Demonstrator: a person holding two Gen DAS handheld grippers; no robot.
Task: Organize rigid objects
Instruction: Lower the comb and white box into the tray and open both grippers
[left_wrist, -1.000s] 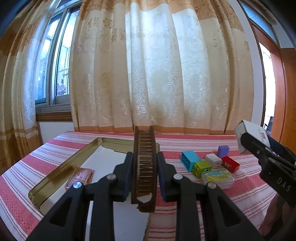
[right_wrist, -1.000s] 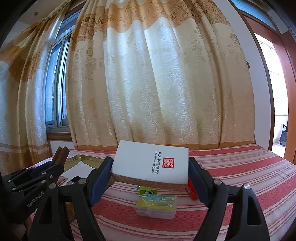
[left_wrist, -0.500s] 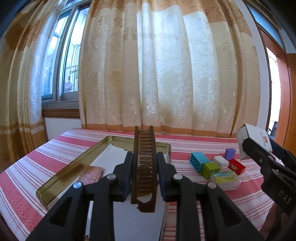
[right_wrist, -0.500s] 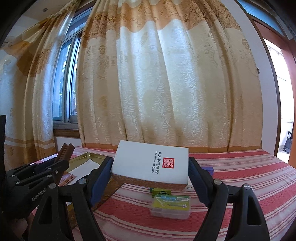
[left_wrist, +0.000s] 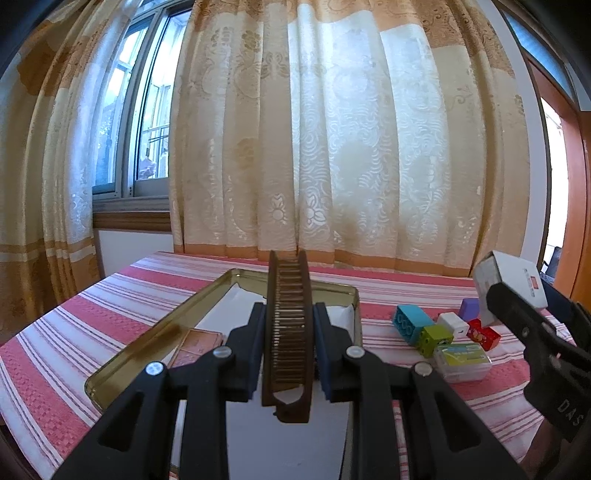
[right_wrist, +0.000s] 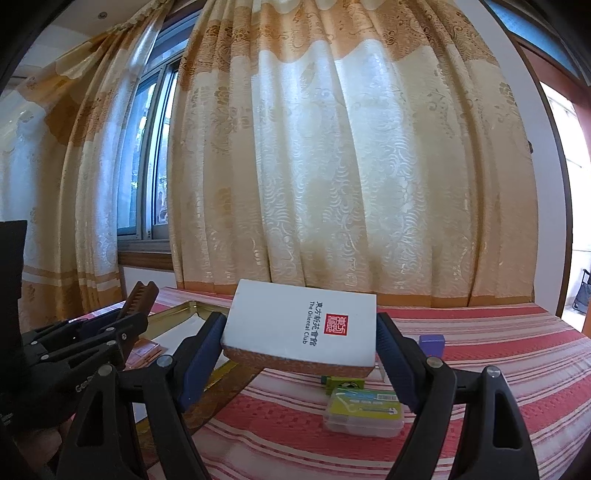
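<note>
My left gripper (left_wrist: 289, 314) is shut on a brown comb (left_wrist: 289, 339), held on edge with its teeth showing, above the gold metal tray (left_wrist: 166, 328). A pinkish-brown flat case (left_wrist: 195, 345) lies in the tray on its white liner. My right gripper (right_wrist: 301, 332) is shut on a white box (right_wrist: 291, 321) with a red seal and black lettering, held flat above the striped cloth. In the right wrist view the left gripper (right_wrist: 125, 325) and the comb (right_wrist: 142, 295) are at the left, beside the tray's rim (right_wrist: 184, 306).
On the red-striped tablecloth (left_wrist: 74, 332), right of the tray, lie a blue block (left_wrist: 406, 323), a green block (left_wrist: 436, 338), a white block (left_wrist: 452, 323), a purple block (left_wrist: 470, 308), a red block (left_wrist: 484, 334) and a clear plastic case (right_wrist: 364, 411). Curtains and a window stand behind the table.
Both grippers have shifted to the left with their loads, so the tray and the blocks sit further right in each view. Neither grip has changed.
</note>
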